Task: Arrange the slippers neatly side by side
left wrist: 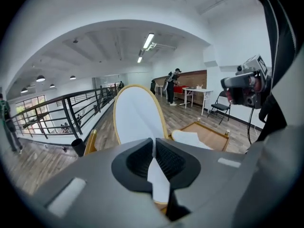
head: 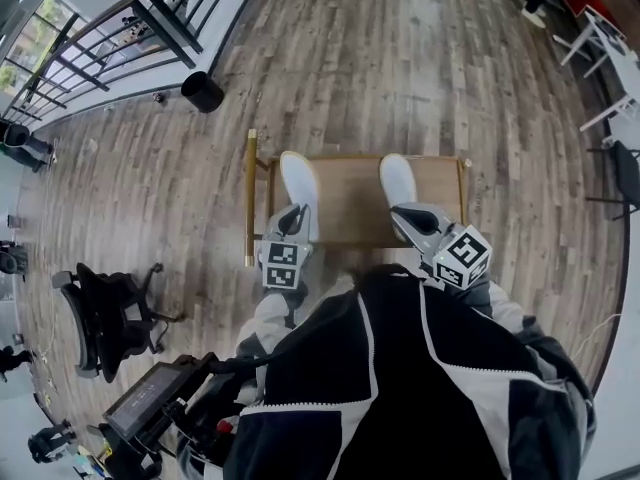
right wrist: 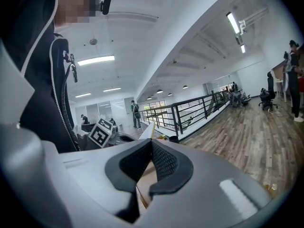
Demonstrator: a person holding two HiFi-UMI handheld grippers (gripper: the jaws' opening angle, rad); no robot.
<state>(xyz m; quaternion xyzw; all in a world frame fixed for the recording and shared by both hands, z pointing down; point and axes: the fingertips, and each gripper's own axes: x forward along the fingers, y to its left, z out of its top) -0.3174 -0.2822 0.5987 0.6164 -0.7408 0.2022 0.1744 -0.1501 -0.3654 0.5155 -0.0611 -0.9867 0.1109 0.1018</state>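
Slippers, a white pair, hang over a gold-rimmed wooden tray (head: pixel 350 216) on the floor, toes pointing away from the person and well apart. The left slipper (head: pixel 298 180) is pinched at its heel by the left gripper (head: pixel 291 220), jaws closed on it; in the left gripper view it rears up tilted, toe high. The right gripper (head: pixel 403 214) is clamped the same way on the heel of the right slipper (head: pixel 397 180), which shows edge-on between its jaws. To do this step well, I judge, lower each one flat, draw the pair close until their sides nearly meet, heels level and toes parallel, then let go. Besides the slippers, the tray holds nothing that I can see
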